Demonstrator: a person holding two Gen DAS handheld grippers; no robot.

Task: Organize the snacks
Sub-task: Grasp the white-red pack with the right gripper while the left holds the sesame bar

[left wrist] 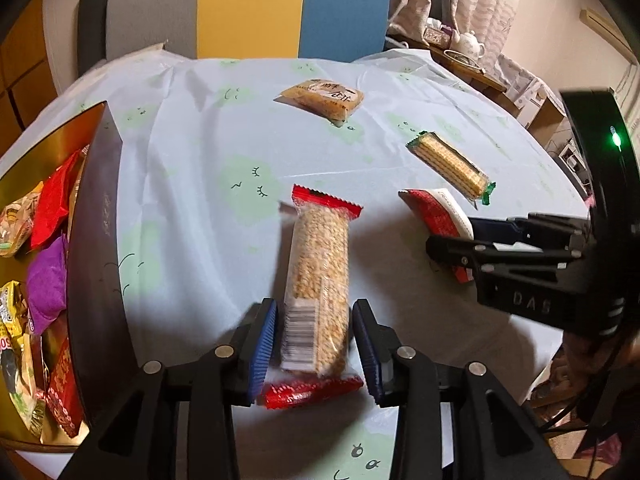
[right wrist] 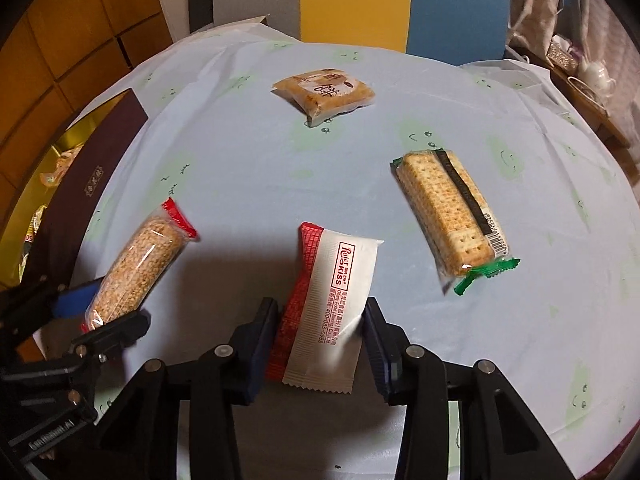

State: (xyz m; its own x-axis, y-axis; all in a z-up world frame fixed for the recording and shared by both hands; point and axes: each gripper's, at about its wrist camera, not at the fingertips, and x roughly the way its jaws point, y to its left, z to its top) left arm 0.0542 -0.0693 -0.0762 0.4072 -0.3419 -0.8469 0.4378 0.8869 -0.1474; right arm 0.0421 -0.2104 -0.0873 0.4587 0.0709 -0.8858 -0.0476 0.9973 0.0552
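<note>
Red-and-white packet (right wrist: 328, 304) pinched in right gripper (right wrist: 320, 332); grain bar (left wrist: 318, 292) loose in parted left gripper (left wrist: 314, 344); crackers (right wrist: 448, 212), box (left wrist: 96, 240) nearby

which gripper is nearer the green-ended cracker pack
Right. The right gripper straddles the red and white packet, right beside the cracker pack. The left gripper, around the sesame bar, sits farther off, beyond that packet.

Gift box (left wrist: 92, 216) cropped at left edge

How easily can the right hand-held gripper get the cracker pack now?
Probably not yet: the right hand-held gripper has a red-white packet between its jaws. The cracker pack itself lies uncovered.
</note>
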